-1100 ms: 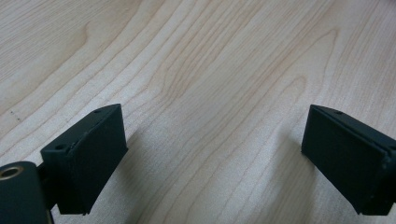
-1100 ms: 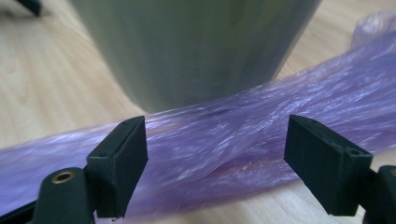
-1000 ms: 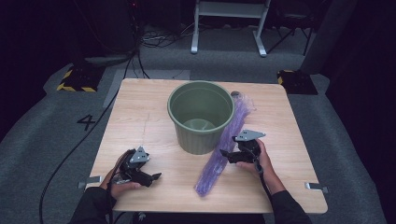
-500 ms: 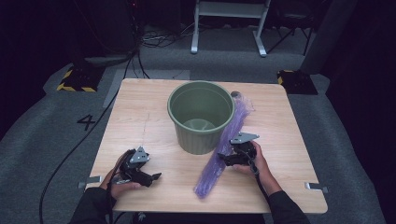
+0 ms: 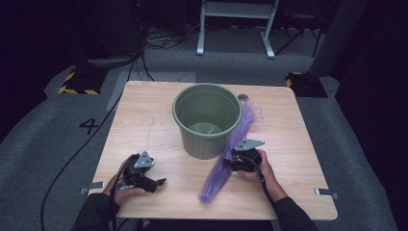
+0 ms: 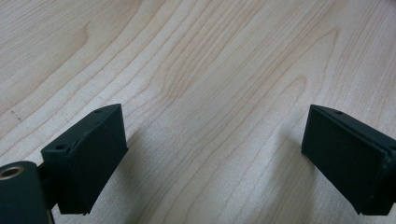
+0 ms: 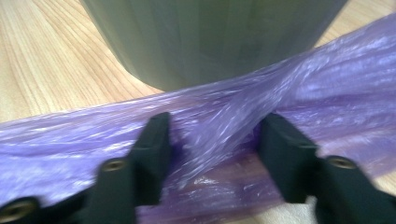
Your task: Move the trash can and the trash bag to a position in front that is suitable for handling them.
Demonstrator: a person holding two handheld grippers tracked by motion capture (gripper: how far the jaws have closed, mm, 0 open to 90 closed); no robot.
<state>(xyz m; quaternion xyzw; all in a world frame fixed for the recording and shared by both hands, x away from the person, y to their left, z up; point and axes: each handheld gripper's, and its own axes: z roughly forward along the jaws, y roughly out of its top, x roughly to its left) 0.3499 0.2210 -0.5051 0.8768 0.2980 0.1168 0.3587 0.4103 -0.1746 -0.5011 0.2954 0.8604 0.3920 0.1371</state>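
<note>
Purple plastic is bunching up between your right gripper (image 5: 234, 162) jaws, which have just been closing around the bag (image 5: 230, 153), half shut now with the film gathered between the pads and pressed in on both sides. Over at the near left corner, your left gripper (image 5: 156, 183) sits low over bare wood, jaws spread wide, nothing between them. That bag lies stretched out as a long strip on the table (image 5: 144, 115), running from the near edge up past the right side of the green bucket (image 5: 207, 120), touching its wall. Beyond it, the bucket stands upright mid-table, mouth open.
</note>
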